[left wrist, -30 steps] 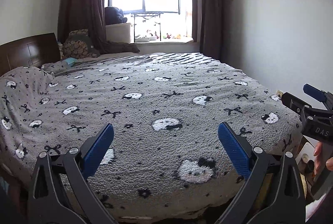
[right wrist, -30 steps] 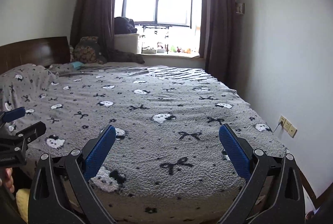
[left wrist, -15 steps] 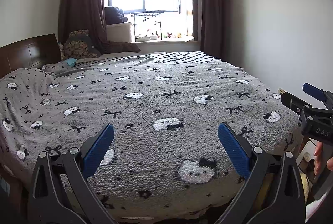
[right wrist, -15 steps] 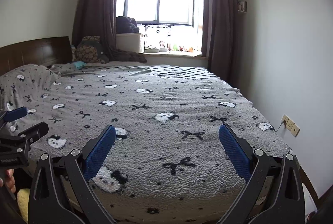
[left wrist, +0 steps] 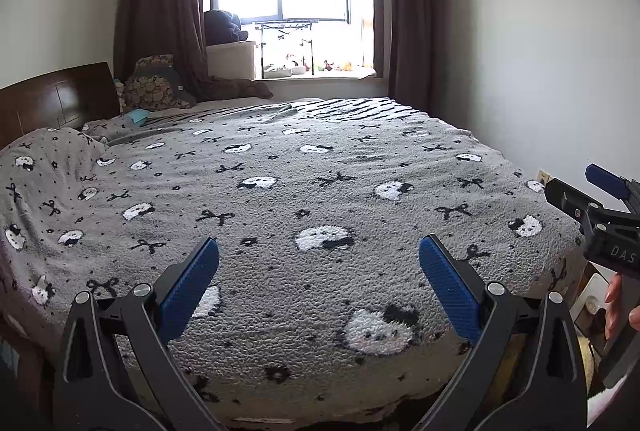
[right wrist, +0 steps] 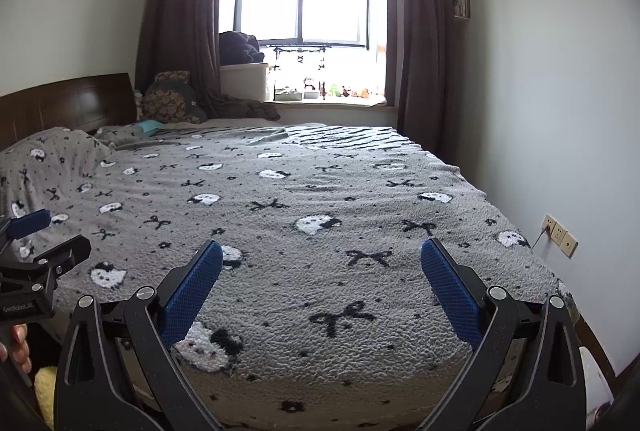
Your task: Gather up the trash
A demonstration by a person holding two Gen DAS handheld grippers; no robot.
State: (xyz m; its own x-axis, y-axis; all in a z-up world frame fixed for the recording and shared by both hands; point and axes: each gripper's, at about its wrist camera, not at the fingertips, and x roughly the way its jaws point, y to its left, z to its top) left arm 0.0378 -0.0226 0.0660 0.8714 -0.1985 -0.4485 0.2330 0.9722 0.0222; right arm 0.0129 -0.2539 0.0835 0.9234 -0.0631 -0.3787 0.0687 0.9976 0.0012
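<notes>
My left gripper point(left wrist: 319, 251) is open and empty, held above the foot of a bed with a grey cat-and-bow blanket point(left wrist: 304, 191). My right gripper point(right wrist: 318, 253) is open and empty too, beside it to the right. Each gripper shows at the edge of the other's view: the right one in the left wrist view point(left wrist: 600, 215), the left one in the right wrist view point(right wrist: 36, 255). A small teal item point(left wrist: 138, 117) lies by the pillows at the far left; it also shows in the right wrist view point(right wrist: 150, 127). I cannot tell what it is.
A dark wooden headboard point(left wrist: 52, 103) stands at the left. A patterned cushion point(left wrist: 154, 83) and a white box point(left wrist: 232, 59) sit near the window sill point(left wrist: 320, 75). Wall sockets point(right wrist: 560, 235) are on the right wall. White things lie on the floor at the bed's right corner point(left wrist: 592, 295).
Both grippers have risen and tilted up slightly, so the bed sits lower in each view. Both stay open and empty.
</notes>
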